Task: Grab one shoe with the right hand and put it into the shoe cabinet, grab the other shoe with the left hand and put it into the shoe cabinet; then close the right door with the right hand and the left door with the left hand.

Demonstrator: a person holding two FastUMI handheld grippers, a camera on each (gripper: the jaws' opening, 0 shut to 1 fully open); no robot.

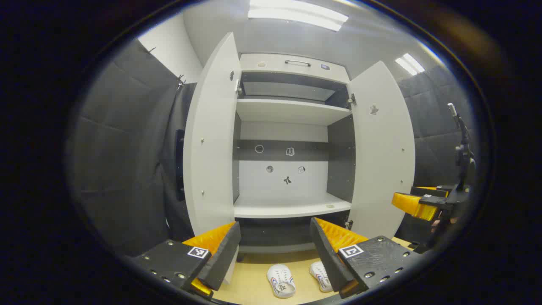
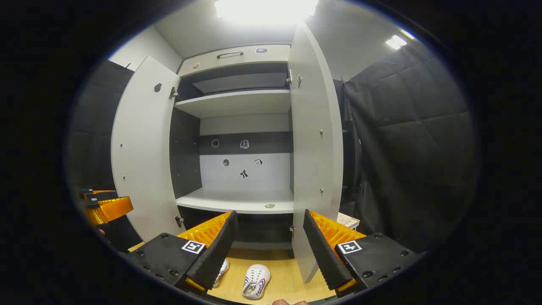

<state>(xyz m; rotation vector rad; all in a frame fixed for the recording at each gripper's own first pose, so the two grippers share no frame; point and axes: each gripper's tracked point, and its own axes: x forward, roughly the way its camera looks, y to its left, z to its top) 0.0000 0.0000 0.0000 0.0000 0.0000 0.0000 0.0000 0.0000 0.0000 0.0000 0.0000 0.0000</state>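
Observation:
Two white shoes with red and blue stripes lie side by side on the wooden floor in front of the cabinet: one shoe [image 1: 281,280] [image 2: 255,281] in full sight, the other [image 1: 320,275] [image 2: 221,268] partly behind a finger. The white shoe cabinet [image 1: 292,206] [image 2: 237,202] stands with its left door [image 1: 210,140] [image 2: 144,148] and right door [image 1: 383,148] [image 2: 315,144] swung wide. My left gripper [image 1: 274,248] is open above the shoes, holding nothing. My right gripper [image 2: 269,243] is open too, and shows at the right edge of the left gripper view [image 1: 417,203].
Dark padded booth walls [image 1: 123,152] [image 2: 415,144] close in on both sides. The cabinet has an upper shelf [image 1: 292,111] and a top drawer with a handle [image 1: 297,62]. A dark stand [image 1: 462,148] rises at the right. A small paper-like item [image 2: 348,220] lies by the right door.

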